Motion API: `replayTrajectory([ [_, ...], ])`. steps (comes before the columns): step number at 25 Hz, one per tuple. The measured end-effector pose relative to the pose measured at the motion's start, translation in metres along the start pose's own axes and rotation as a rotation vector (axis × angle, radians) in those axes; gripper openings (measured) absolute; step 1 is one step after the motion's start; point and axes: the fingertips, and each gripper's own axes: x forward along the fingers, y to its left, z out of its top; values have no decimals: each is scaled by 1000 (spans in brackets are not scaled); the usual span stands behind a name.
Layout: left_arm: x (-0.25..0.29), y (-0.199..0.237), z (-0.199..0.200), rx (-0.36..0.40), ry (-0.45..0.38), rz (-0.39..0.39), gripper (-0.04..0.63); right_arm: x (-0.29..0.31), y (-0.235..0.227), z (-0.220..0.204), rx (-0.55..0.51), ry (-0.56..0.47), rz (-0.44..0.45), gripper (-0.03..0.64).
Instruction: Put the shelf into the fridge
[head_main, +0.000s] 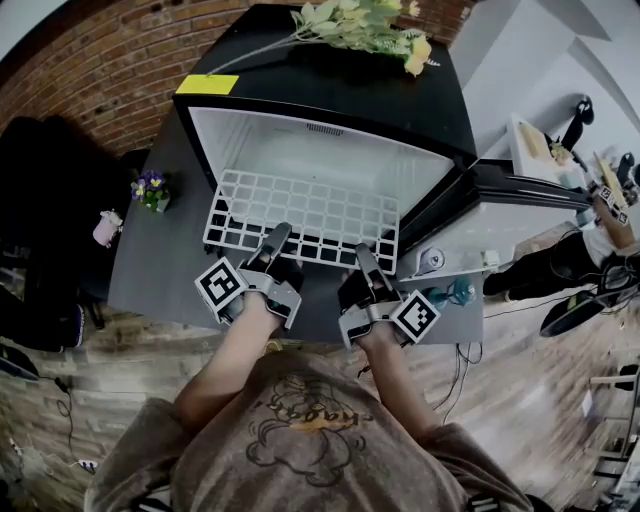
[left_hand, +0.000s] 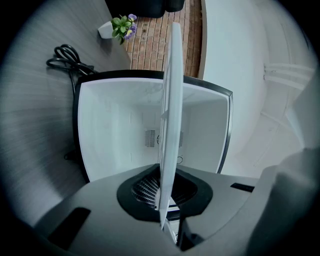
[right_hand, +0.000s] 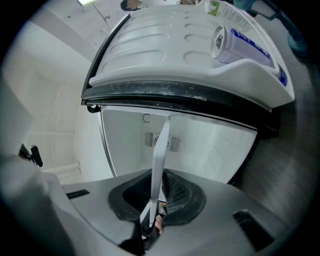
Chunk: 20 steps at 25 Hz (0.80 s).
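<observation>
White wire shelf (head_main: 310, 210), gripped along its near edge by two claws and held roughly level at the mouth of the open black fridge (head_main: 330, 85).

Claws, left to right. The left claw (head_main: 278, 238) is nearly closed, its jaws clamped on the left part of the shelf's near edge. In the left gripper view the shelf runs edge-on between the ribbed pads toward the back wall of the fridge. The right claw (head_main: 362, 255) is likewise nearly closed, pinching the right part of the same edge. In the right gripper view the shelf's rim passes between its pads.

Position of the shelf. Its far part reaches into the white cavity, and its near part projects toward the person, above the grey table (head_main: 160, 260).

Count, left to right:
- one small pink object (head_main: 105, 230) on the table
- one potted plant (head_main: 150, 190) with purple flowers, just beside the pink object
- one coiled black cable (left_hand: 67, 57) on the table by the fridge's left wall
- one yellow note (head_main: 207, 84) on the near left corner of the fridge top
- one bouquet (head_main: 360, 22) lying along the back of the fridge top
- one shelf
- two claws
- one fridge door (head_main: 520, 200), swung open to the right

Containers. The fridge cavity holds the far part of the shelf. The door's rack holds one can (right_hand: 240, 42), lying on its side.
</observation>
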Motion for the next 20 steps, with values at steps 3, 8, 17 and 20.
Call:
replayTrajectory([
  [3,3,0,2,1,-4,1,48,3,1,1,6,-3,4,41],
  [8,7,0,5,3,-7,6,48,6,-2,2,4,-5,-7,41],
  [17,17,1,8,9,-5,6,48,14,-5,7,19,-29,-22,40],
  [20,20,1,10,11,-2,7,48,16,-7,10,23,-38,-26,40],
])
